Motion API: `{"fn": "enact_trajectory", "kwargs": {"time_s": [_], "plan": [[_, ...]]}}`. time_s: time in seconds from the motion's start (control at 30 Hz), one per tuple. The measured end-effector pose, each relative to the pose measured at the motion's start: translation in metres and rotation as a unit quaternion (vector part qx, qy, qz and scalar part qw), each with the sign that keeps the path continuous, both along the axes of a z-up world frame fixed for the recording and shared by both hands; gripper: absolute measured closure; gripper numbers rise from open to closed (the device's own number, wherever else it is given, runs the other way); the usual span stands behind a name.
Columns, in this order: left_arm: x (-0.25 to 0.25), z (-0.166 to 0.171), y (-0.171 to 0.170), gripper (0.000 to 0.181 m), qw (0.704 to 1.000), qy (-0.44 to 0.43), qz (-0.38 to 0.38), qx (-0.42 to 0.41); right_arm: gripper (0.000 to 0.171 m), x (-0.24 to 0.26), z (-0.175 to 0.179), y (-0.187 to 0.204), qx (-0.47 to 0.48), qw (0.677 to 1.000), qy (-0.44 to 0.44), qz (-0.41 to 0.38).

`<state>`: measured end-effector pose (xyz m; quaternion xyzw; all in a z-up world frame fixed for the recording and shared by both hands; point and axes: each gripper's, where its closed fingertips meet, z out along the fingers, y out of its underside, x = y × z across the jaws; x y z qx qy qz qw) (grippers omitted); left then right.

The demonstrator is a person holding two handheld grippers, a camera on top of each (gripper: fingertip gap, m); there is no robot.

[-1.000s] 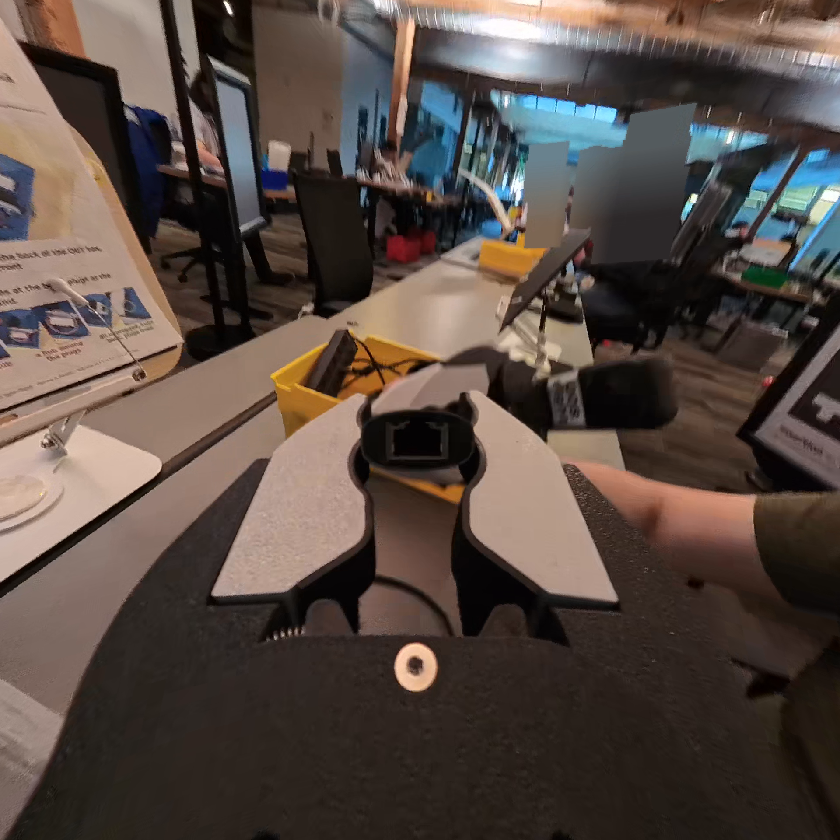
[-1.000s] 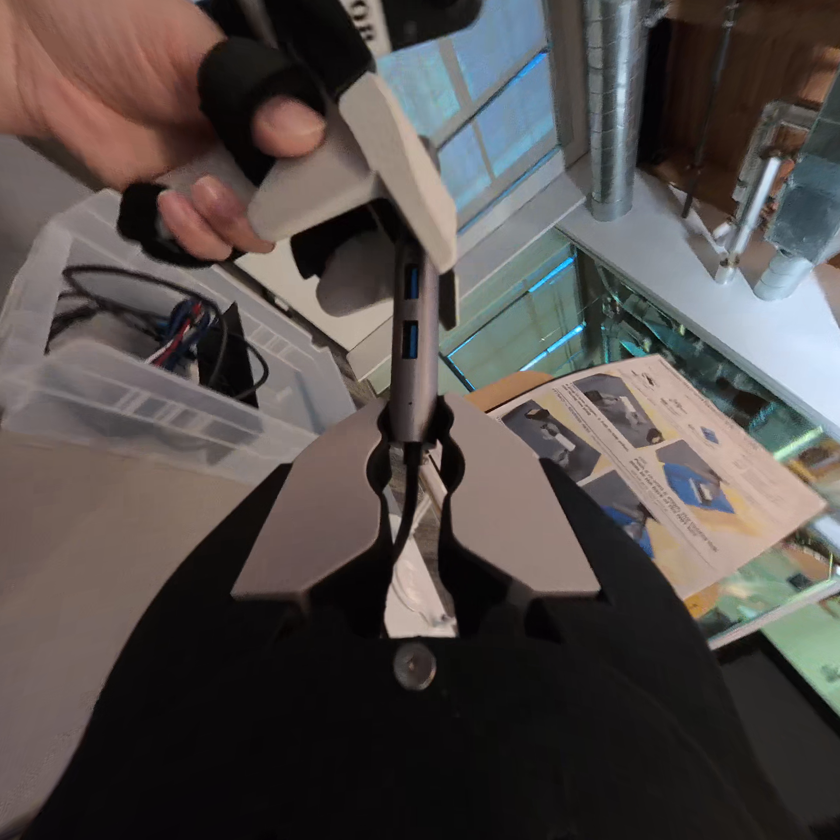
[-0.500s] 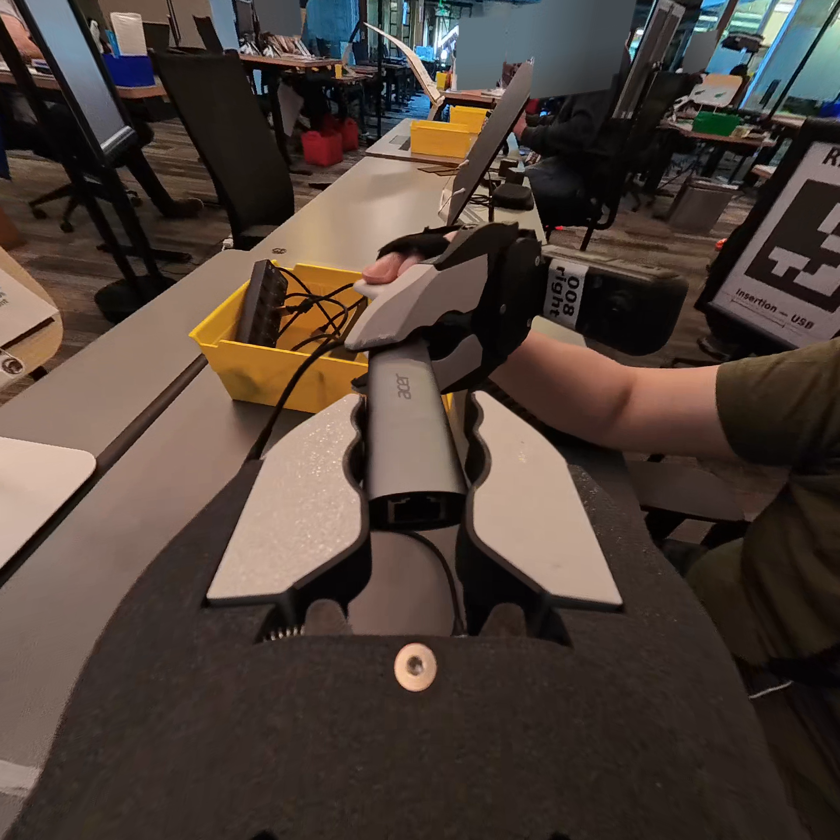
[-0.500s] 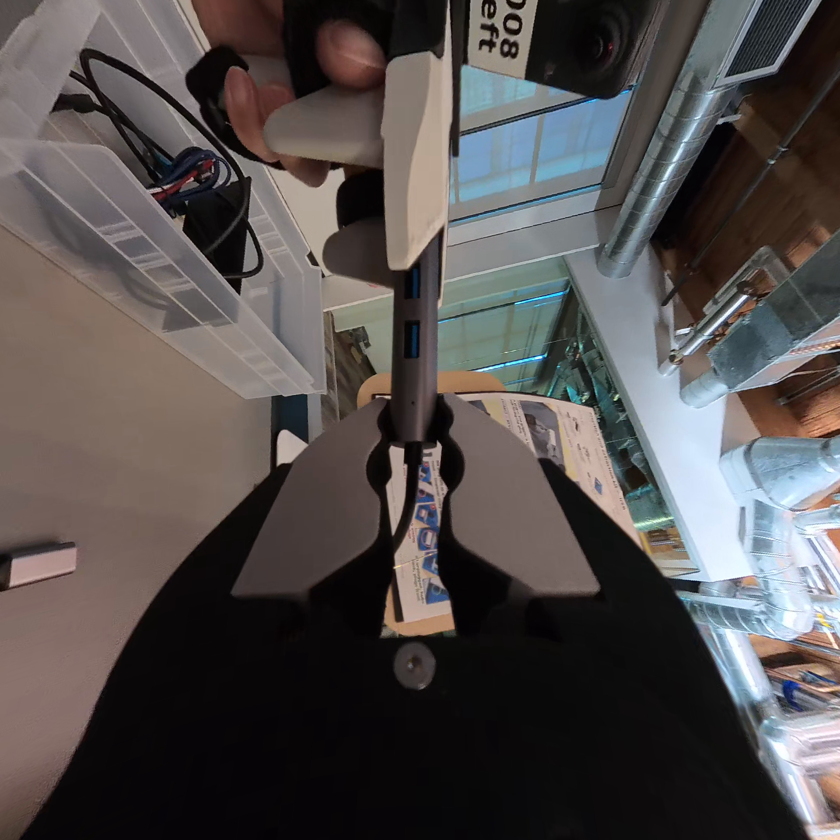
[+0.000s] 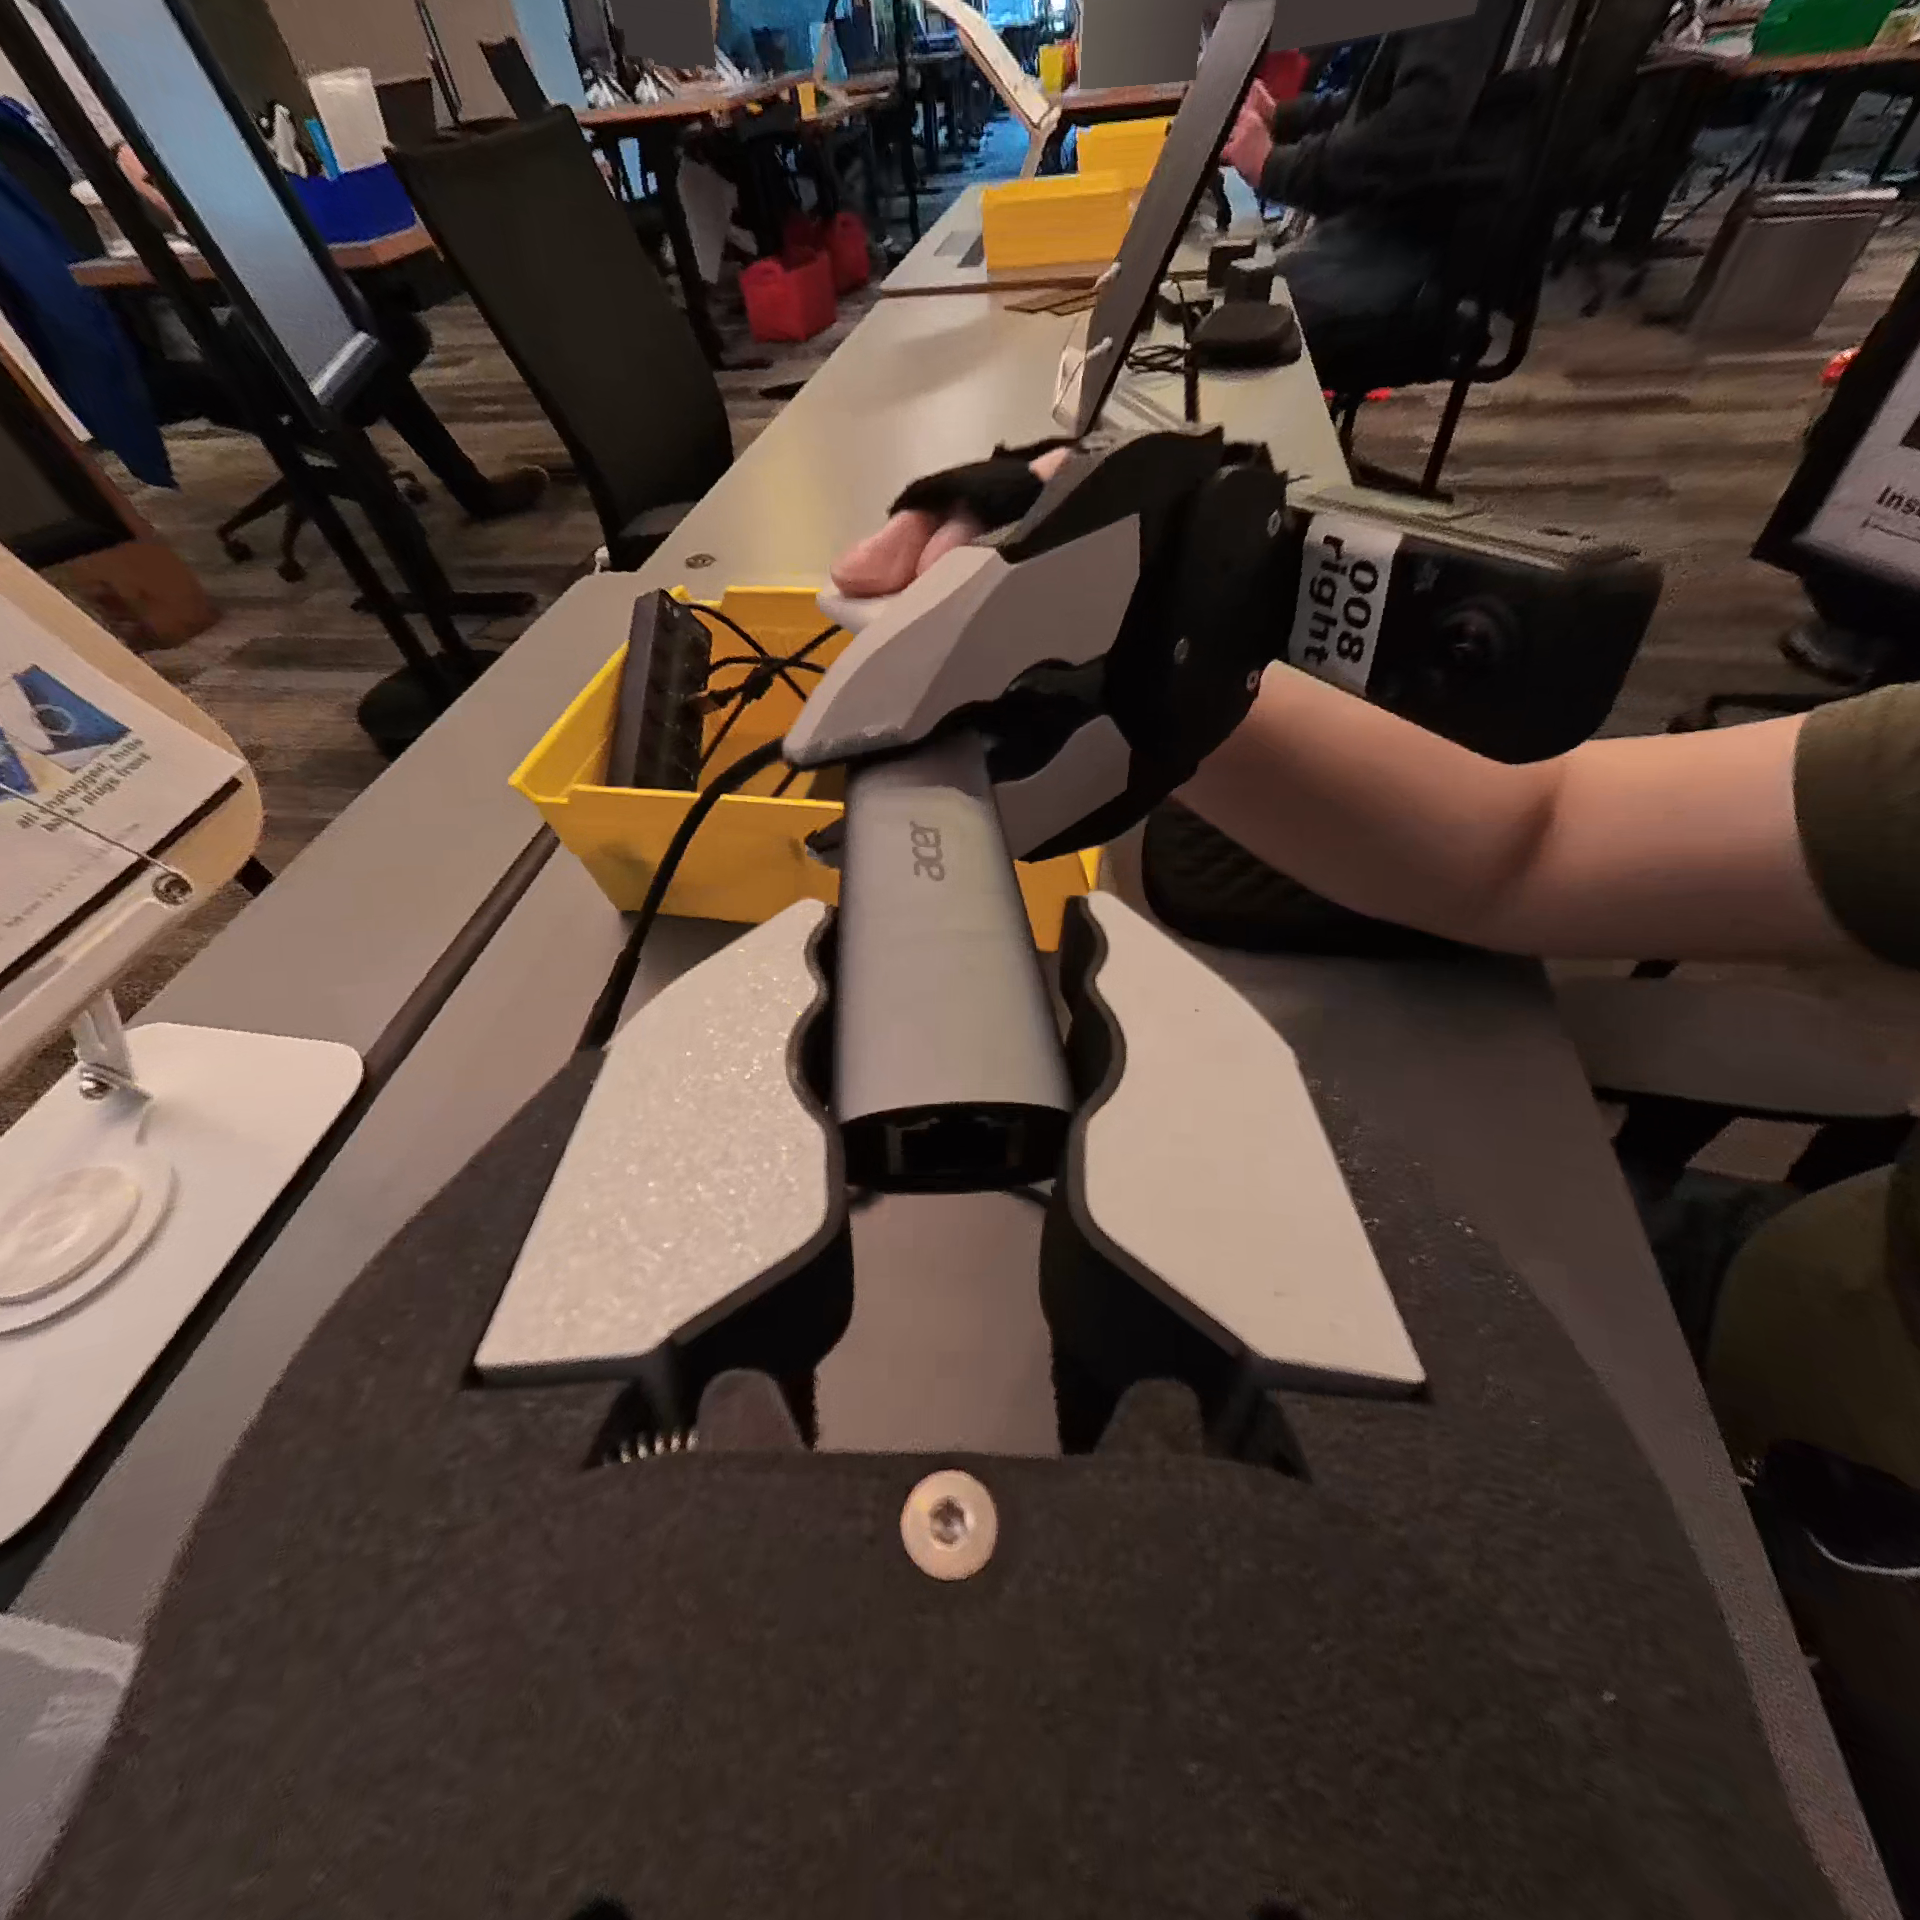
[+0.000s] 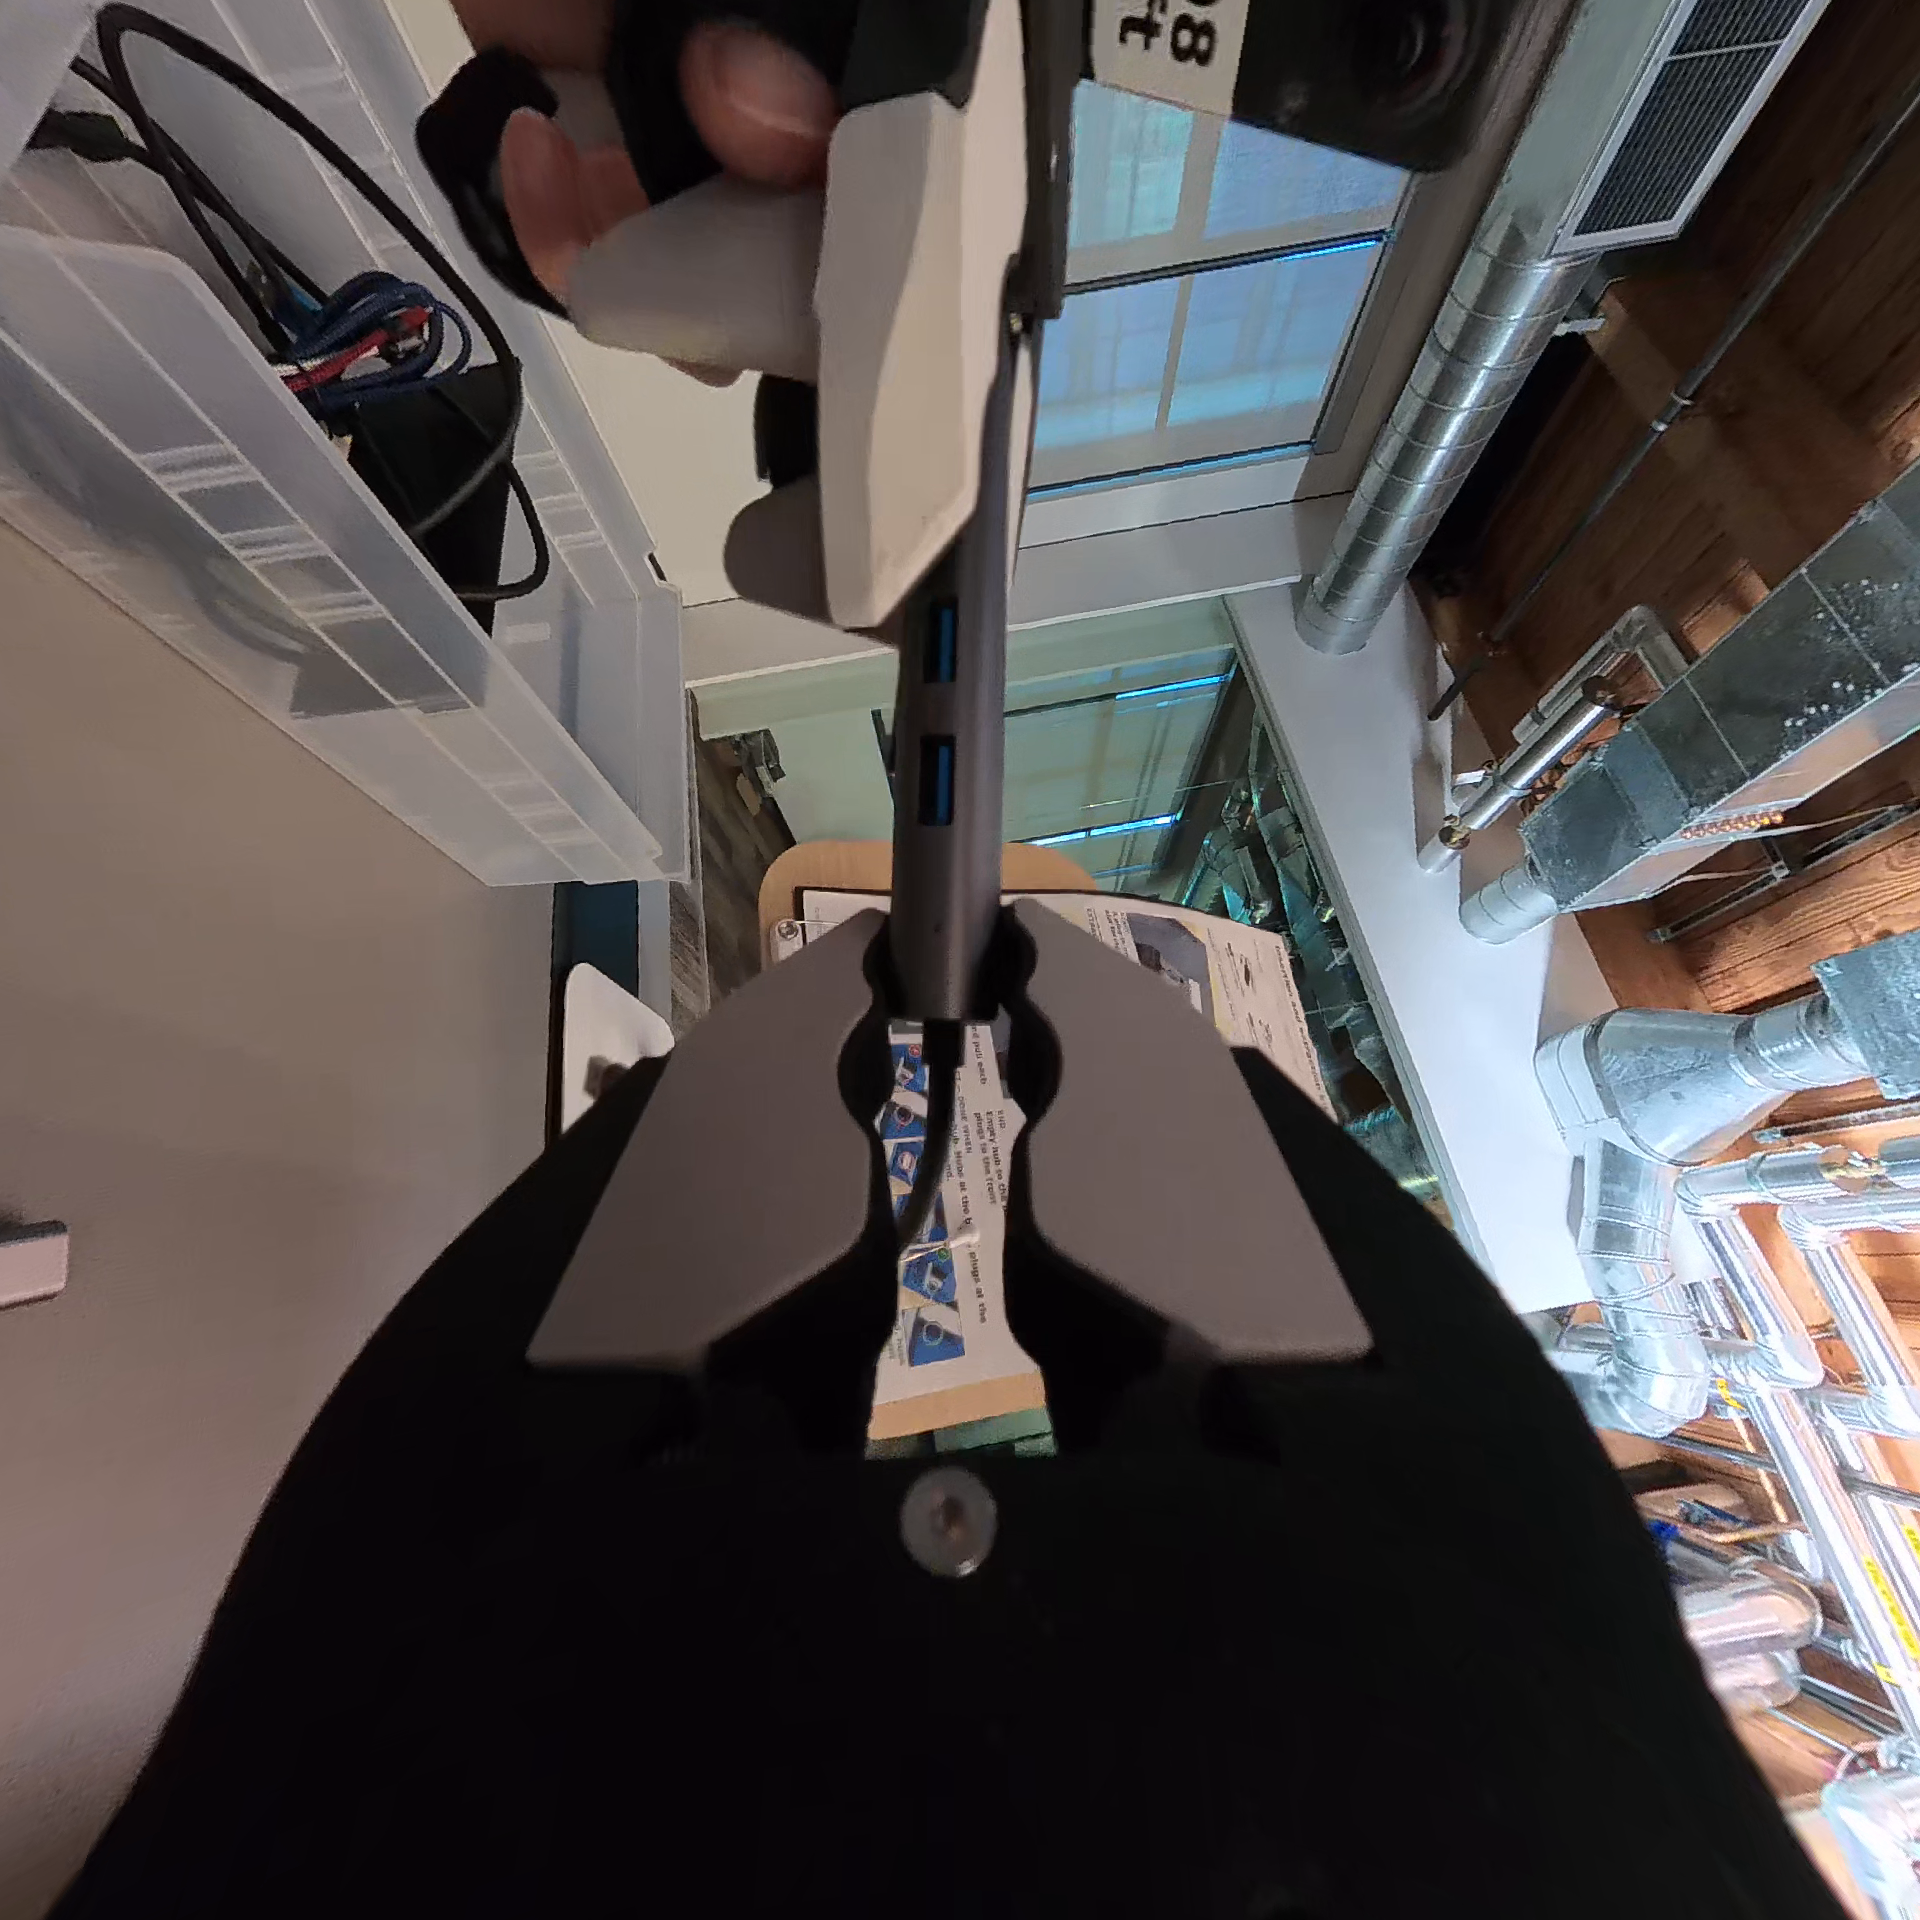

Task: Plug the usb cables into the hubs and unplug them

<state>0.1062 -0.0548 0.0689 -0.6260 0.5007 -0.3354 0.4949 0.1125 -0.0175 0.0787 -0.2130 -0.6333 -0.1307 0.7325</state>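
Note:
A grey USB hub (image 5: 940,987) with two blue ports (image 6: 938,779) is held in the air between both grippers. My left gripper (image 5: 948,920) is shut on the end with the network socket. My right gripper (image 6: 948,925) is shut on the other end, where the hub's black cable (image 6: 935,1122) comes out. In the left wrist view the right gripper (image 5: 920,784) clamps the far end and the cable (image 5: 665,883) hangs down to the table. In the right wrist view the left gripper (image 6: 977,561) covers the hub's far part. No plug is in the two visible blue ports.
A yellow bin (image 5: 707,862) with a black hub and cables stands on the grey table (image 5: 436,1039) just beyond. A clear plastic bin (image 6: 312,582) holds more cables. An instruction sheet on a stand (image 5: 94,821) is at the left. A small silver object (image 6: 26,1257) lies on the table. The small silver object (image 6: 26,1257) sits 20 centimetres or so from the ends of my right fingers.
Both grippers have kept hold of the hub and turned together. The left view has tipped down, so the hub shows from above. The right view has rolled, putting the table at the left.

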Motion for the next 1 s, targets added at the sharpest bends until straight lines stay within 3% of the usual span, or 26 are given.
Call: {"fn": "enact_trajectory", "kwargs": {"time_s": [0.27,0.6,0.8,0.87,0.9,1.0], "plan": [[0.011,0.003,0.007,0.141,0.998,-0.047,-0.003,-0.042,0.145,0.007,0.008,0.013,-0.022,0.999,0.037,-0.019],[0.003,0.017,0.016,0.141,0.974,-0.17,-0.035,-0.142,0.141,0.014,0.013,0.021,-0.049,0.996,0.065,-0.023],[-0.034,0.029,0.029,0.141,0.967,-0.215,0.01,-0.14,0.15,0.017,0.03,-0.006,-0.146,0.98,0.111,0.074],[-0.055,0.034,0.035,0.141,0.963,-0.231,0.037,-0.134,0.161,0.003,0.012,-0.033,-0.256,0.952,0.048,0.161],[-0.065,0.035,0.037,0.141,0.961,-0.238,0.048,-0.132,0.161,-0.004,-0.002,-0.046,-0.334,0.923,0.004,0.193],[-0.09,0.041,0.04,0.142,0.955,-0.26,0.074,-0.124,0.158,-0.015,-0.057,-0.097,-0.553,0.766,-0.169,0.28]]}}
